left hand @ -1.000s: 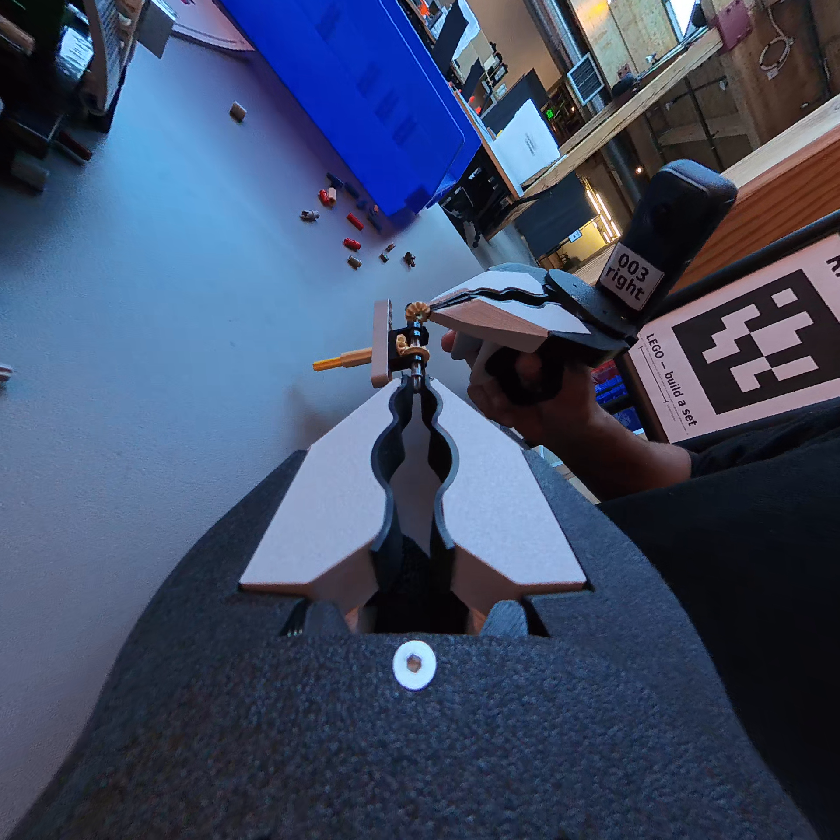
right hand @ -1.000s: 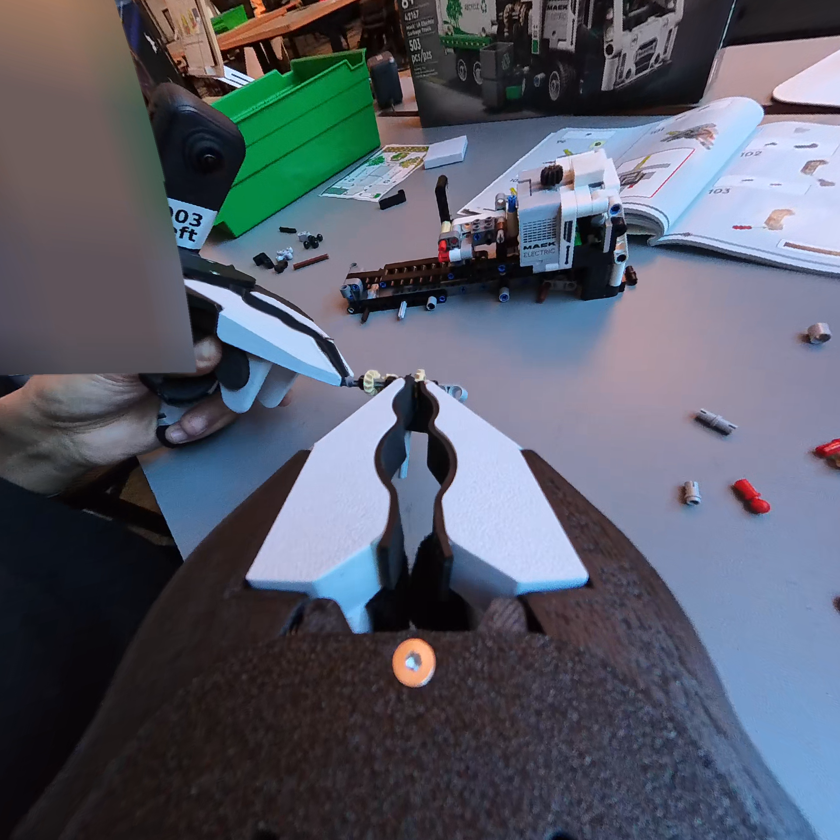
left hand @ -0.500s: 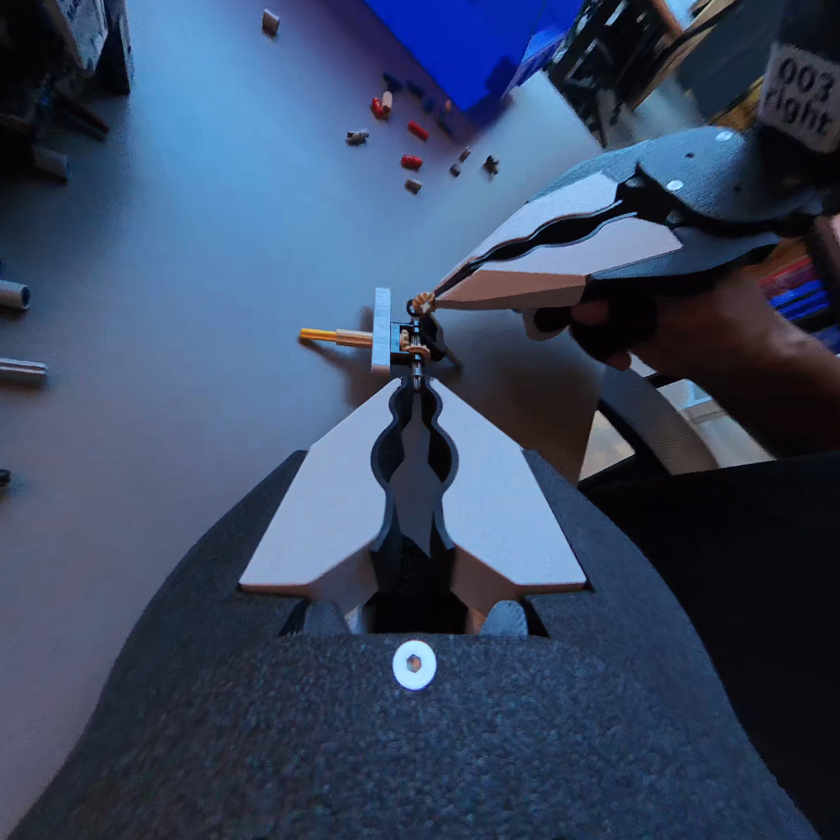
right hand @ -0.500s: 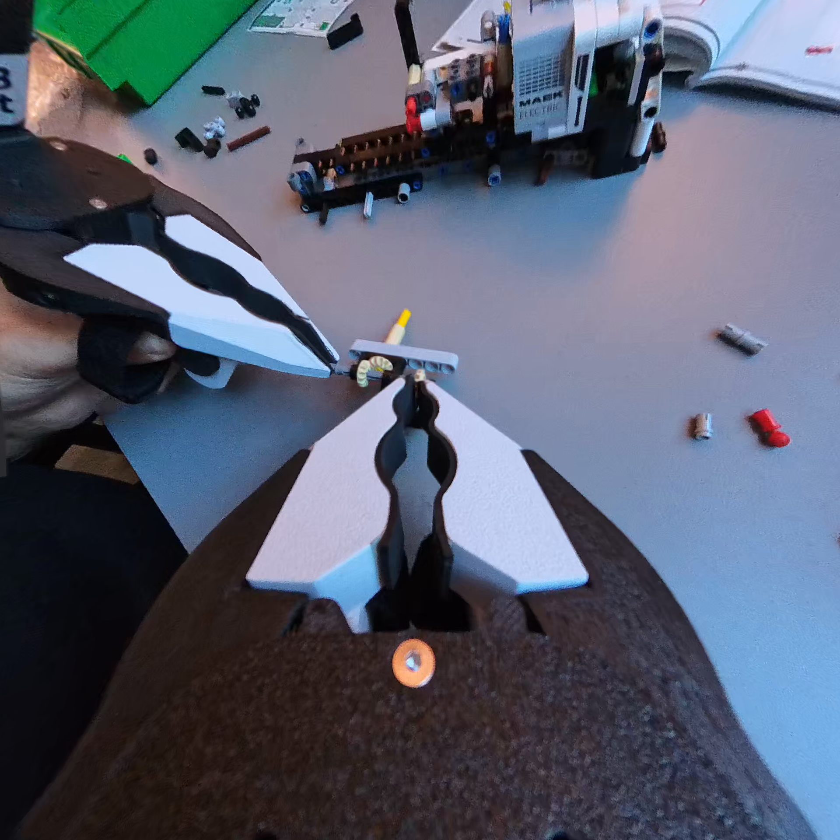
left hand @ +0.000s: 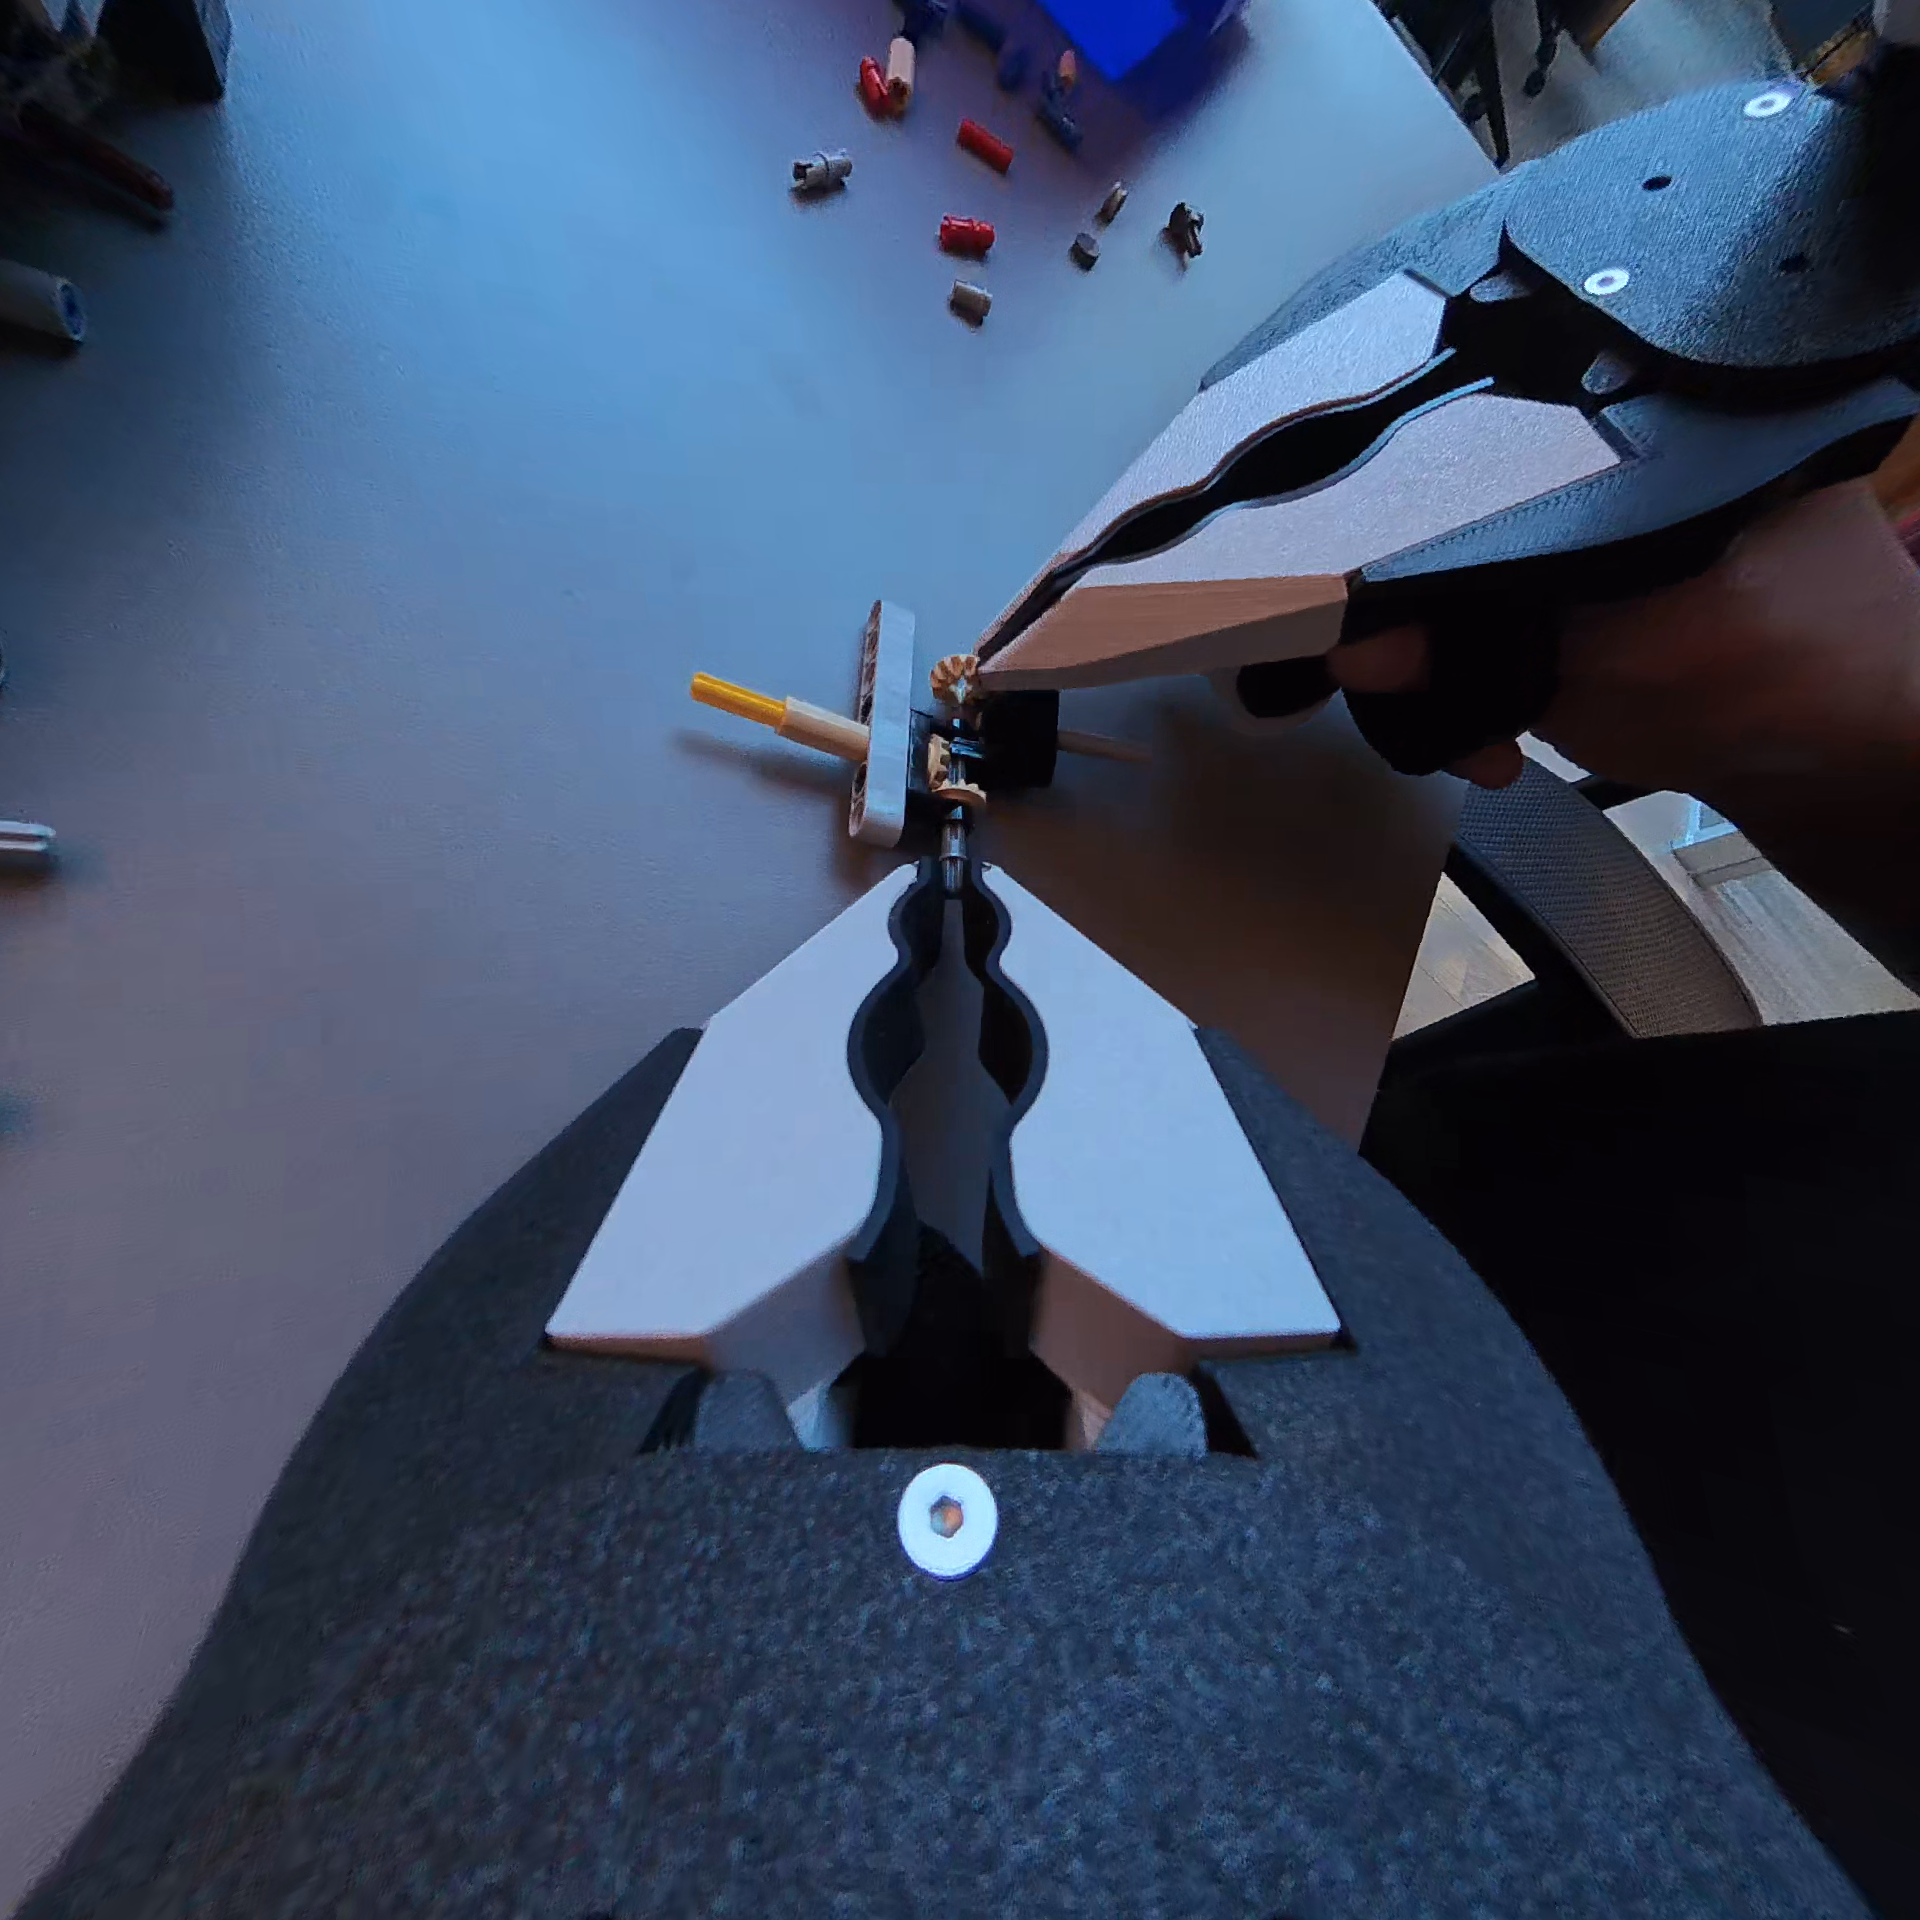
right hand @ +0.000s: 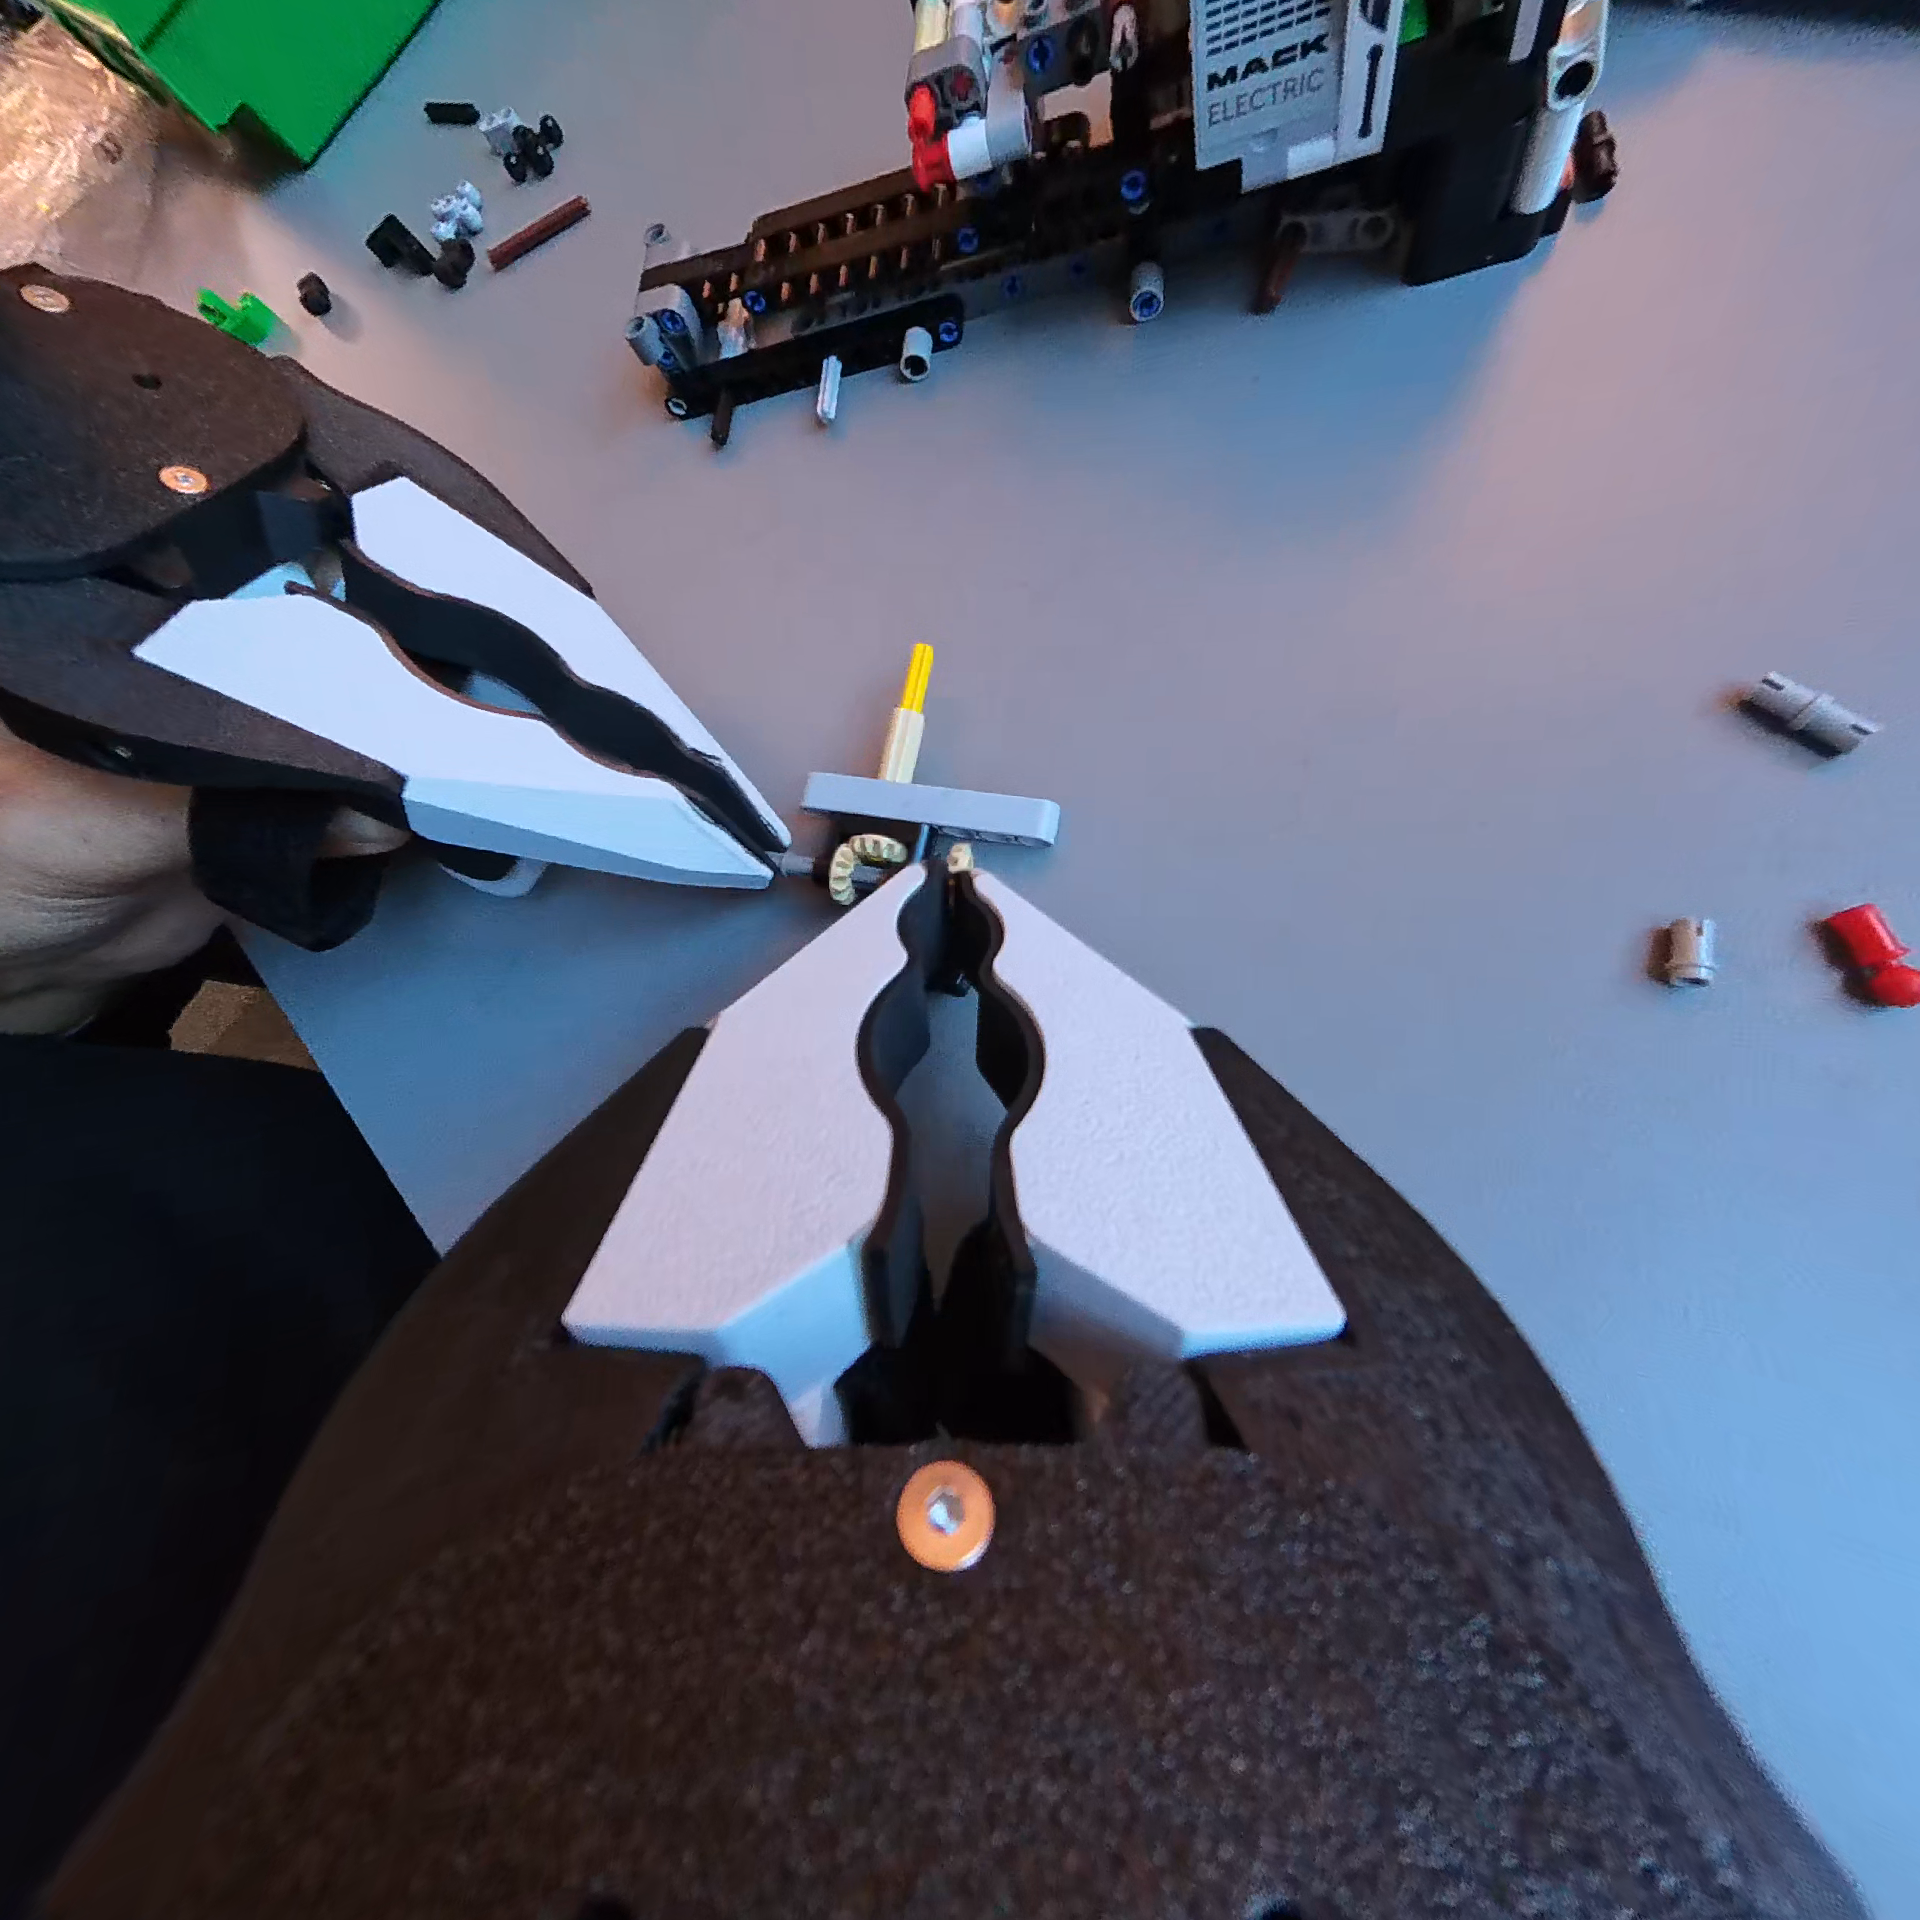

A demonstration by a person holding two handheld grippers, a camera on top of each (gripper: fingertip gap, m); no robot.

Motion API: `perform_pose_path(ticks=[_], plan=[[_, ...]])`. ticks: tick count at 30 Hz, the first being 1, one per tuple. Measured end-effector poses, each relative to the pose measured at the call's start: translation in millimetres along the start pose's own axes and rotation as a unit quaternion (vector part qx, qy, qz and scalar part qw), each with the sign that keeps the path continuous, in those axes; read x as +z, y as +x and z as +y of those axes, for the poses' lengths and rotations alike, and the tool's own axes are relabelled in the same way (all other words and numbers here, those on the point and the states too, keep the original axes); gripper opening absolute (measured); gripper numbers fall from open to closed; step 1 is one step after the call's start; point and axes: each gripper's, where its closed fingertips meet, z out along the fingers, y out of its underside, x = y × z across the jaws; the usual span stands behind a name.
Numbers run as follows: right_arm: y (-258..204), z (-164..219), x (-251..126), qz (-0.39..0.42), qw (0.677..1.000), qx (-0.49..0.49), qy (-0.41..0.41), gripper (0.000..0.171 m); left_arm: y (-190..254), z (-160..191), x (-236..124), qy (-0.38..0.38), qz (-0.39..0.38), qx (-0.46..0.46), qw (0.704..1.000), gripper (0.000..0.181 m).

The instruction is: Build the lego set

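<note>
A small lego assembly is held between both grippers just above the grey table (left hand: pixel 416 520). It has a grey beam (left hand: pixel 885 727), a yellow and tan axle (left hand: pixel 769 712) and tan bevel gears (left hand: pixel 951 781). My left gripper (left hand: pixel 951 868) is shut on the dark axle end of the assembly. My right gripper (right hand: pixel 951 868) is shut on a tan gear (right hand: pixel 961 857) on the assembly's other side. The beam (right hand: pixel 935 810) and a second tan gear (right hand: pixel 868 857) also show in the right wrist view, with the left gripper (right hand: pixel 774 857) coming in from the left. The right gripper (left hand: pixel 971 675) enters the left wrist view from the right.
The half-built truck model (right hand: pixel 1143 156) stands at the back. Loose pins lie to the right: a red one (right hand: pixel 1870 945) and grey ones (right hand: pixel 1683 951). A green bin (right hand: pixel 260 62) is at the back left. More red pieces (left hand: pixel 966 234) lie near a blue bin (left hand: pixel 1122 31). The table's edge is close under the grippers. Some 5 centimeters of space lies between my two pairs of fingers.
Both grippers have tipped down toward the table with the assembly between them. The assembly has turned so its yellow axle points away in the right wrist view. Both grips are unchanged.
</note>
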Motion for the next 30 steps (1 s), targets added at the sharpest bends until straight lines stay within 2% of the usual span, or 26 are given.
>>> perform_pose_path(ticks=[17, 24, 30], plan=[[0.7, 2.5, -0.5, -0.033, 0.998, 0.055, 0.007, 0.002, 0.8, 0.0, 2.1, -0.002, 0.0, 0.001, 1.0, 0.001], [1.7, 5.3, -2.4, 0.007, 0.999, -0.007, -0.039, 0.001, 1.6, 0.3, 2.8, -0.005, 0.009, -0.005, 1.0, 0.001], [2.5, 5.9, -2.6, 0.006, 0.997, 0.002, -0.078, 0.002, 2.8, 0.6, 3.9, -0.008, 0.012, -0.004, 1.0, 0.001]])
